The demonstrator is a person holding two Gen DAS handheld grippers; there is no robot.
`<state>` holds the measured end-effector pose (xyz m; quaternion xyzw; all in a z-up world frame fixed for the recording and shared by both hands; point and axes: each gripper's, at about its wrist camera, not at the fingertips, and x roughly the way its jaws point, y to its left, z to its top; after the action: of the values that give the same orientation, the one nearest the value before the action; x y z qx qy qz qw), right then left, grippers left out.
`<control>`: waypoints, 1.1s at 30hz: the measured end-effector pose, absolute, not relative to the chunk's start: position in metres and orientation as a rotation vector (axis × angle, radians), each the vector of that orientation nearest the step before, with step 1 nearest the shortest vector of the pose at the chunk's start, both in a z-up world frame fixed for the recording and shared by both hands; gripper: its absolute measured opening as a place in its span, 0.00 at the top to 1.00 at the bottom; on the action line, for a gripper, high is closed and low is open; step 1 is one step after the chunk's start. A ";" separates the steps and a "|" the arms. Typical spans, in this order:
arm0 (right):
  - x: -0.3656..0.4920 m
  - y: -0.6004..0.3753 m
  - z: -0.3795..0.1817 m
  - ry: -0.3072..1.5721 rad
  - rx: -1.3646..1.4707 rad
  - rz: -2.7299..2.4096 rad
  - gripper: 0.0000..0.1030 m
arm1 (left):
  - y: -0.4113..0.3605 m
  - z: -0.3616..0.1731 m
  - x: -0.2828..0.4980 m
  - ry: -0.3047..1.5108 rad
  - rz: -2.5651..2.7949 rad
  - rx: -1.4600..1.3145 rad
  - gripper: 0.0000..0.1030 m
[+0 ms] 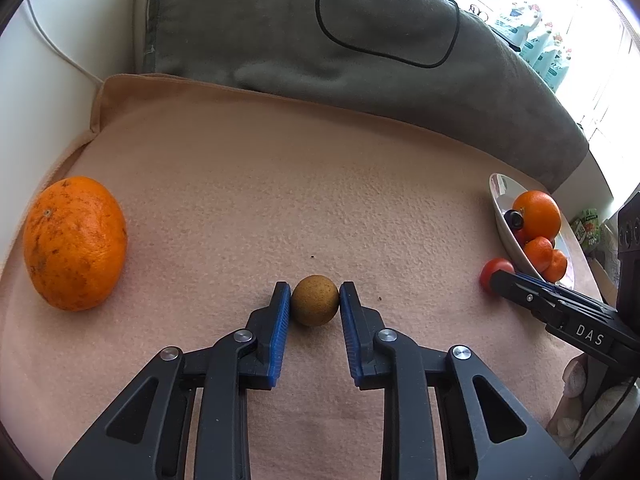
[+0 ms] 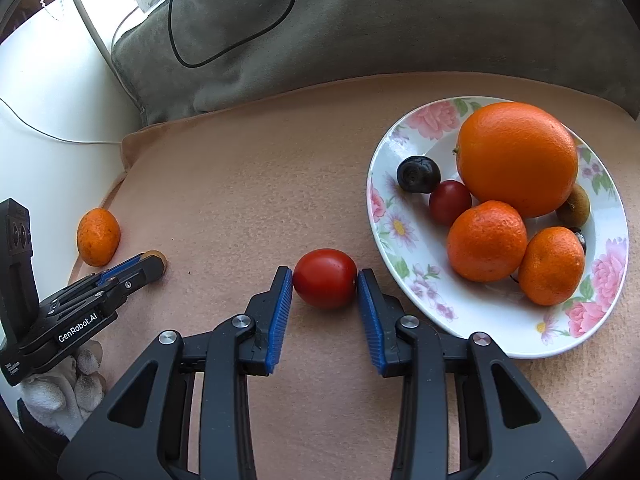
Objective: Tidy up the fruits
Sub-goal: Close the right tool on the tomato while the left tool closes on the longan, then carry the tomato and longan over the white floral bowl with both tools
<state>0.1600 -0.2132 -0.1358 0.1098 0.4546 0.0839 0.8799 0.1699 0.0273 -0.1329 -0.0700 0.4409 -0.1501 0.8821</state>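
Left wrist, brown fruit (image 1: 314, 300) between jaws, seemingly gripped

We list by colour: peach-pink cloth (image 2: 248, 184); grey-green blanket (image 2: 360, 24) at frame top; white plate (image 2: 384, 216) with pink flowers and green leaves; orange orange (image 2: 518, 158); orange mandarins (image 2: 486, 240); red tomato (image 2: 325, 278); brown speckled fruit (image 1: 315, 300); black hand-held gripper (image 2: 325, 280) with blue pads (image 2: 280, 312).
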 end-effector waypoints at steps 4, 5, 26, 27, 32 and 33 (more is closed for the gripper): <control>0.158 -0.214 -0.134 0.944 0.232 0.189 0.66 | 0.027 -0.129 0.168 0.908 -0.313 -0.151 0.77; 0.158 -0.214 -0.133 0.944 0.230 0.194 0.66 | 0.027 -0.128 0.167 0.904 -0.315 -0.153 0.77; 0.111 -0.252 -0.095 0.849 0.242 0.244 0.66 | -0.028 -0.088 0.154 0.835 -0.391 -0.125 0.77; 0.108 -0.256 -0.093 0.842 0.244 0.242 0.66 | -0.033 -0.086 0.154 0.832 -0.397 -0.124 0.77; 0.098 -0.279 -0.085 0.815 0.253 0.222 0.66 | -0.056 -0.077 0.158 0.817 -0.426 -0.119 0.77; 0.097 -0.284 -0.084 0.811 0.255 0.216 0.66 | -0.062 -0.075 0.159 0.813 -0.431 -0.117 0.77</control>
<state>0.0970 -0.2843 -0.0839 0.1235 0.3928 0.1046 0.9053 0.1594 -0.0618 -0.0752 -0.0566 0.3923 -0.2077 0.8943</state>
